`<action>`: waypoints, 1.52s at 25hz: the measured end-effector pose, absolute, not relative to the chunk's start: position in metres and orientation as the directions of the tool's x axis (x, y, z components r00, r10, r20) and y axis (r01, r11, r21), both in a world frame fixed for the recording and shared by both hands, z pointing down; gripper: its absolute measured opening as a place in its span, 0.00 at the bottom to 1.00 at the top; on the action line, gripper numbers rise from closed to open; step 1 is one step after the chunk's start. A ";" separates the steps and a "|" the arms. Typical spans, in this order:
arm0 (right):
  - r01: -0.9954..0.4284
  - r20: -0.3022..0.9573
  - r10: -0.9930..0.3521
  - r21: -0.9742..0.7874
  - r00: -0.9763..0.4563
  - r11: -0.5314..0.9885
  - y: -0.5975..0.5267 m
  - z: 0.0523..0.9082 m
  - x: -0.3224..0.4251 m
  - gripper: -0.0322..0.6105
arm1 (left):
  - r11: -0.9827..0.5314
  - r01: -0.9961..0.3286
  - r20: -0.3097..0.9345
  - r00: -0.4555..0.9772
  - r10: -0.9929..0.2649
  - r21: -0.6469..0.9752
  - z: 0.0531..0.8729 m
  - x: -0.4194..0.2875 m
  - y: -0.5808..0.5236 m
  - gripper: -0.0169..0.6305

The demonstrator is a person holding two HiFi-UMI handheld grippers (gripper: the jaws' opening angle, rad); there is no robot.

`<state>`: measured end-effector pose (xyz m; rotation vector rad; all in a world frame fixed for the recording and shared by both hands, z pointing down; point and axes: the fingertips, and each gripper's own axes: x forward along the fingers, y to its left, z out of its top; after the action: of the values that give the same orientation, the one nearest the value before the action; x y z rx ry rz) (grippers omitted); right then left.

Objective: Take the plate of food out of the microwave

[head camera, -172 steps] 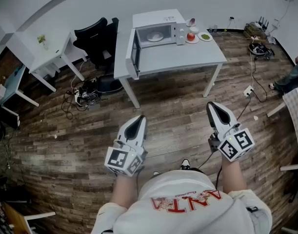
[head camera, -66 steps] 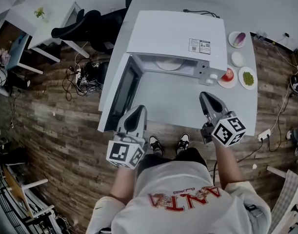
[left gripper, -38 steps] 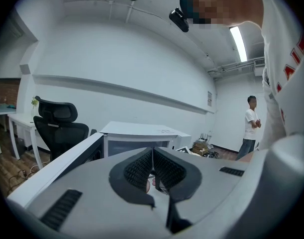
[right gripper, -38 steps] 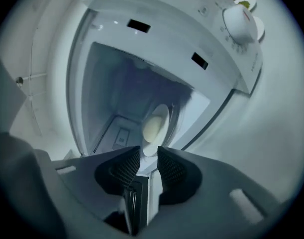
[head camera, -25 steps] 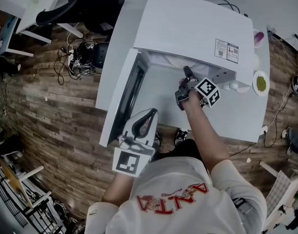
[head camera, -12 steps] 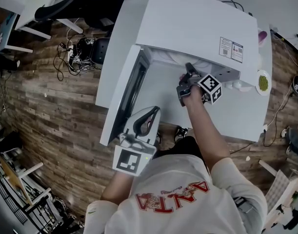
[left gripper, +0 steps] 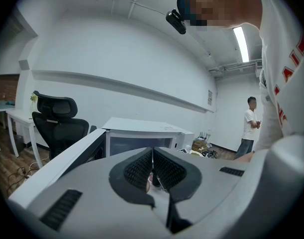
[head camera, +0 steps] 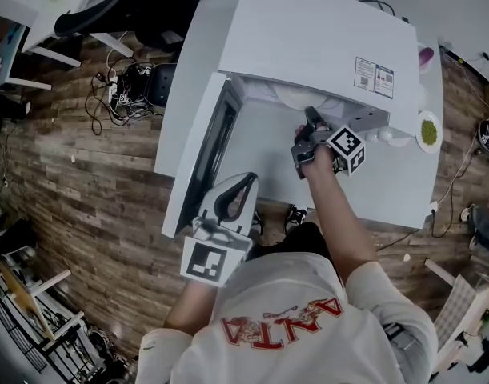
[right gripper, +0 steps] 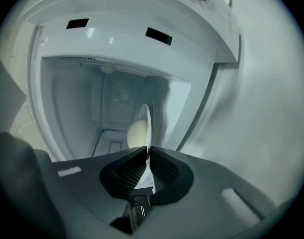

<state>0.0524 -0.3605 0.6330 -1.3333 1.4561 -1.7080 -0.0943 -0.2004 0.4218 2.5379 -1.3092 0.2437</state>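
Observation:
The white microwave (head camera: 308,46) stands on the white table (head camera: 388,190) with its door (head camera: 208,146) swung open to the left. My right gripper (head camera: 310,118) reaches into the cavity mouth. In the right gripper view its jaws (right gripper: 146,161) are shut on the near rim of a white plate (right gripper: 146,123), which shows edge-on with a pale round piece of food (right gripper: 136,133) on it. A sliver of the plate (head camera: 296,96) shows under the microwave's top. My left gripper (head camera: 236,189) hovers low beside the door, shut and holding nothing (left gripper: 152,156).
A dish of green food (head camera: 428,134) and another small dish (head camera: 424,58) sit on the table right of the microwave. A black office chair (head camera: 124,6) and floor cables (head camera: 124,86) lie to the left. A person (left gripper: 250,121) stands far off.
I have walked up to the table and the right gripper has gone into the microwave mouth. Over the last second it has stayed there, shifting slightly back; the left gripper has hardly moved.

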 end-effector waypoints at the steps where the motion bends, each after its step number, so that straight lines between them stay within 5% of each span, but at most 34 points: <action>1: -0.198 0.341 -0.862 -0.938 -0.375 -0.285 -0.359 0.633 0.054 0.08 | -0.555 -0.816 0.272 0.578 -0.769 0.163 0.422 -0.094 -0.200 0.05; 38: -0.074 0.237 -0.908 -0.971 -0.346 -0.225 -0.360 0.641 0.064 0.07 | -0.533 -0.828 0.259 0.561 -0.786 0.175 0.422 -0.100 -0.196 0.05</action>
<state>0.0645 -0.3600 0.6407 -1.2176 1.3766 -1.6438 -0.0996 -0.1955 0.4222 2.5206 -1.3364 0.2150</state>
